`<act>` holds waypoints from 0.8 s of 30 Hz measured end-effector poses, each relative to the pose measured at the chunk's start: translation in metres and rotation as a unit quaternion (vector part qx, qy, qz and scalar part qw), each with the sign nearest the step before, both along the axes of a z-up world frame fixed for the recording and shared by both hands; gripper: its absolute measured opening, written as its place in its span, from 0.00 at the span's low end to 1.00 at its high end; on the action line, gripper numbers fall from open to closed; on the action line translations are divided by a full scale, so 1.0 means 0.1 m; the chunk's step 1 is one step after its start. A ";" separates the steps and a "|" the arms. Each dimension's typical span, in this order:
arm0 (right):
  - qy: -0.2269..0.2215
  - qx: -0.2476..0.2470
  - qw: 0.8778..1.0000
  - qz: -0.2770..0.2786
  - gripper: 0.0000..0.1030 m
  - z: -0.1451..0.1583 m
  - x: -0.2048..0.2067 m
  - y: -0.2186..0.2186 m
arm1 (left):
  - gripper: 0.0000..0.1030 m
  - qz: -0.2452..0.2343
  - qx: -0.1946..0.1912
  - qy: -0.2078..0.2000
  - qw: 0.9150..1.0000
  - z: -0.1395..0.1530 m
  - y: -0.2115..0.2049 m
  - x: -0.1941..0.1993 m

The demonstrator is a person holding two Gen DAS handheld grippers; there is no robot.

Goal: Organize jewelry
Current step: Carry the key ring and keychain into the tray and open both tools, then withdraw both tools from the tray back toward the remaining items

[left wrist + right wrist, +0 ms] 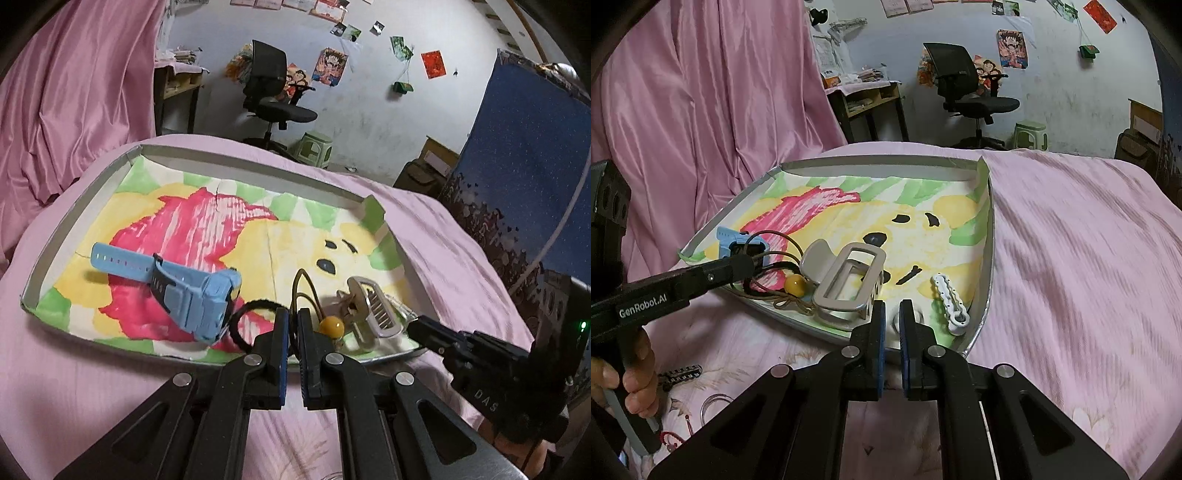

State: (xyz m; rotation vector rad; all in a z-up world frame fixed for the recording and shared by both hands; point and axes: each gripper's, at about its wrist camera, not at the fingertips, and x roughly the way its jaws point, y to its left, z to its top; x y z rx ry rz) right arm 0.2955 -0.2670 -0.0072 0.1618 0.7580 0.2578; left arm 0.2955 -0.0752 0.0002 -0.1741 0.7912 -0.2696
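Note:
A shallow grey tray (pixel 75 218) (pixel 989 258) lined with a painted paper lies on the pink bedspread. In it are a blue watch (pixel 184 295) (pixel 727 238), a black hair tie (pixel 240 314), a brown cord with a yellow bead (pixel 331 326) (pixel 795 284), a grey claw clip (pixel 373 306) (pixel 846 284) and a white beaded clip (pixel 951 302). My left gripper (pixel 293 332) (pixel 740 262) is at the tray's near edge, shut on the brown cord, whose loops rise in front of it. My right gripper (pixel 893 325) (pixel 421 326) is shut just before the claw clip.
On the bedspread near the person's hand (pixel 635 384) lie a black toothed clip (pixel 681 373), a thin bangle (pixel 716 404) and a red item (pixel 670 439). Pink curtain hangs left. A black office chair (pixel 273 96) and green stool (pixel 316 147) stand beyond the bed.

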 end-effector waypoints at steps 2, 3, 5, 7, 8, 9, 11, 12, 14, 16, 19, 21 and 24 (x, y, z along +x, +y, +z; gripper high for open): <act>0.000 0.000 1.000 0.000 0.07 0.00 -0.01 0.00 | 0.05 0.000 0.003 0.004 1.000 0.00 0.00 -0.01; 0.000 0.000 1.000 -0.001 0.07 0.00 -0.02 -0.01 | 0.05 0.001 0.003 0.005 1.000 -0.01 0.01 -0.02; -0.003 -0.002 1.000 -0.003 0.07 0.01 -0.03 -0.01 | 0.06 0.000 0.002 0.006 1.000 0.00 0.03 -0.05; -0.012 -0.007 1.000 -0.005 0.07 0.04 -0.07 0.00 | 0.07 -0.001 0.001 -0.001 1.000 0.03 0.04 -0.10; -0.018 -0.010 1.000 -0.005 0.07 0.06 -0.10 0.01 | 0.07 0.000 0.001 -0.006 1.000 0.05 0.05 -0.13; -0.024 -0.011 1.000 -0.006 0.08 0.08 -0.13 0.00 | 0.07 0.000 -0.001 -0.011 1.000 0.06 0.06 -0.16; -0.041 -0.014 0.999 -0.009 0.15 0.13 -0.20 0.01 | 0.07 -0.002 -0.006 -0.019 1.000 0.09 0.08 -0.22; -0.048 -0.014 0.999 -0.010 0.21 0.16 -0.24 0.01 | 0.08 -0.001 -0.005 -0.023 1.000 0.11 0.08 -0.25; -0.063 -0.012 0.998 -0.013 0.27 0.23 -0.32 0.00 | 0.13 -0.001 -0.004 -0.032 0.999 0.13 0.09 -0.31; -0.075 -0.010 0.997 -0.014 0.28 0.27 -0.39 0.00 | 0.21 0.002 -0.006 -0.042 0.999 0.17 0.11 -0.37; -0.090 -0.006 0.996 -0.014 0.29 0.34 -0.49 0.00 | 0.45 0.011 -0.013 -0.063 0.998 0.22 0.15 -0.48; -0.100 -0.004 0.995 -0.015 0.36 0.37 -0.55 0.00 | 0.60 0.020 -0.015 -0.084 0.996 0.27 0.18 -0.58; -0.119 0.001 0.993 -0.014 0.45 0.41 -0.69 0.01 | 0.61 0.024 -0.006 -0.102 0.994 0.33 0.21 -0.68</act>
